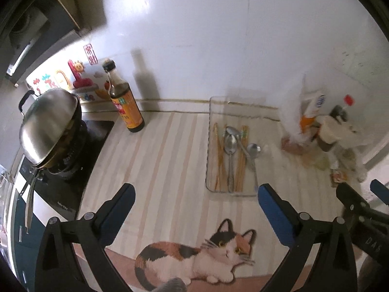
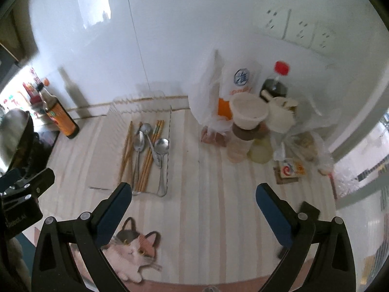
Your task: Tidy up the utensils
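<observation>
Both grippers, left gripper (image 1: 195,194) and right gripper (image 2: 193,193), hover above the tray (image 1: 210,146), jaws wide apart, empty

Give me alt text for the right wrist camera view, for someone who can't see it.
A clear tray on a striped countertop holds wooden chopsticks and three metal spoons, seen between the open right gripper. A dark sauce bottle stands left of the tray; bags and white containers crowd the right corner.

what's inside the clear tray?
The tray holds three metal spoons lying mixed with wooden chopsticks. The chopstick count is unclear, since the spoons overlap them. Both grippers hover open and empty, short of the tray.
</observation>
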Demonstrator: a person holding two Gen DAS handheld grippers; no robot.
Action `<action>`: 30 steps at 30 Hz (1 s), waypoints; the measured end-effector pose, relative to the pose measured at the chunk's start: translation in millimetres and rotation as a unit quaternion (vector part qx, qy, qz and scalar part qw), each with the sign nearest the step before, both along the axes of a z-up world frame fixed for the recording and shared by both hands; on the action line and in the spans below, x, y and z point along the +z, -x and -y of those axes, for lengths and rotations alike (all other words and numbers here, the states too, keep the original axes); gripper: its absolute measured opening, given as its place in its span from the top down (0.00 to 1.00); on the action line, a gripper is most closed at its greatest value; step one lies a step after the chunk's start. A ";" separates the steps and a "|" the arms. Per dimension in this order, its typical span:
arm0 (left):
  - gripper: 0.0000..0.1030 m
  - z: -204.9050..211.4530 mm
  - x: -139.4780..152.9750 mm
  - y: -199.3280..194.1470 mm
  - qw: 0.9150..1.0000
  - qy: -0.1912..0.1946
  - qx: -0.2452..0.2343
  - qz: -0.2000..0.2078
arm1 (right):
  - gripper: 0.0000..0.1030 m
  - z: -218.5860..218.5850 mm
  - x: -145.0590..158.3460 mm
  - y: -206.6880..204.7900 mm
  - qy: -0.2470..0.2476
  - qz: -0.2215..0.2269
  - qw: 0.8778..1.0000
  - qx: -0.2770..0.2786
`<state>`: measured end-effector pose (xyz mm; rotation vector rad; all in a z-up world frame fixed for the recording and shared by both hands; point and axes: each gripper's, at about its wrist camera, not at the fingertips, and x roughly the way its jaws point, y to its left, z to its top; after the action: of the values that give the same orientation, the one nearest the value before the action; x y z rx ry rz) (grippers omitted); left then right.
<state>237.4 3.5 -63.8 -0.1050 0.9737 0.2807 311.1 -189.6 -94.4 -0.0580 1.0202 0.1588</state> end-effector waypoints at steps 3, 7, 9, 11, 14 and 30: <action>0.00 -2.4 23.8 27.3 1.000 0.011 -0.011 0.020 | 0.00 0.9 29.2 29.5 -0.009 0.017 1.000 -0.008; 0.00 -4.7 54.0 60.9 0.998 0.023 -0.036 0.044 | 0.00 -0.5 61.7 68.1 -0.020 0.032 0.999 -0.012; 0.00 -5.2 67.5 75.5 0.997 0.028 -0.049 0.051 | 0.00 -0.8 75.7 86.7 -0.030 0.039 0.999 -0.013; 0.00 -5.9 78.3 88.4 0.996 0.032 -0.062 0.056 | 0.00 -0.7 89.8 106.7 -0.041 0.046 0.998 -0.015; 0.00 -8.8 92.1 107.7 0.994 0.047 -0.074 0.065 | 0.00 -0.7 107.1 131.1 -0.051 0.053 0.997 -0.013; 0.00 -3.9 125.7 167.6 0.988 0.086 -0.105 0.075 | 0.00 8.7 156.5 198.1 -0.071 0.075 0.995 0.008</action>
<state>69.8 7.4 61.8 -0.1777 0.8494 -0.0063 113.0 -198.4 62.0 0.0499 0.8575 0.2383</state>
